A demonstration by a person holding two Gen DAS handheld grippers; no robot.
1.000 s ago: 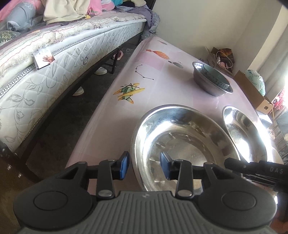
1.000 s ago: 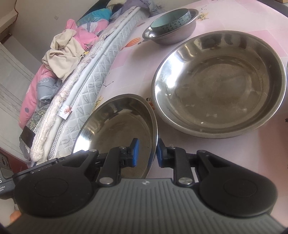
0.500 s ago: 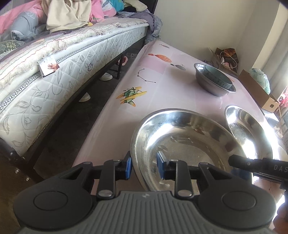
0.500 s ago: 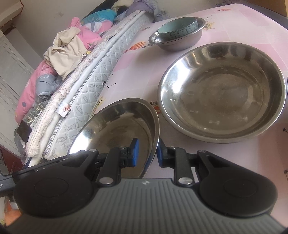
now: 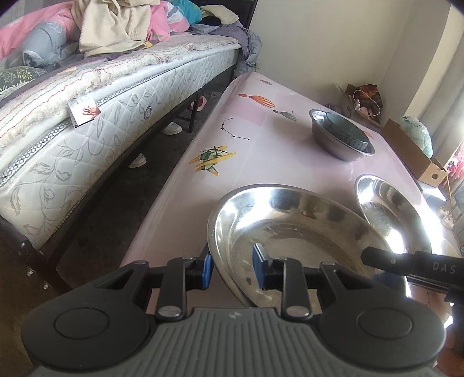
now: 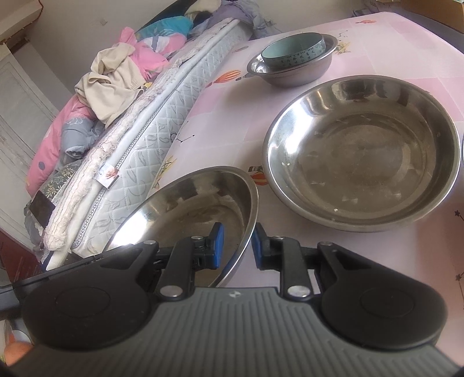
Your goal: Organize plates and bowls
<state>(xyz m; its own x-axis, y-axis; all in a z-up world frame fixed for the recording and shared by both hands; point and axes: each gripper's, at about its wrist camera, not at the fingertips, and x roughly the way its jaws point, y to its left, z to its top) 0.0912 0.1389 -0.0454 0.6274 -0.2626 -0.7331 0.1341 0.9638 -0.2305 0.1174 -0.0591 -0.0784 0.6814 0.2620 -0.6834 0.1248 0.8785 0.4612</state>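
My left gripper [image 5: 231, 265] is shut on the near rim of a steel basin [image 5: 290, 232], one finger outside, one inside. My right gripper [image 6: 237, 246] is shut on the right rim of the same steel basin [image 6: 188, 208], which is tilted above the table edge. A larger steel basin [image 6: 362, 150] rests on the pink table [image 6: 406, 40]; it also shows in the left wrist view [image 5: 388, 211]. A small steel bowl [image 6: 293, 69] holding a teal ceramic bowl [image 6: 293, 50] stands at the far end, and shows in the left wrist view [image 5: 339, 139].
A bed with a quilted mattress [image 5: 95, 116] and piled clothes [image 5: 116, 26] runs along the table's left side, with a floor gap [image 5: 116, 203] between. Cardboard boxes [image 5: 414, 153] and bags stand by the far wall.
My left gripper closed from open onto the basin's rim. The basin, held by both grippers, lifted and tilted slightly. Both views pulled back and up a little.
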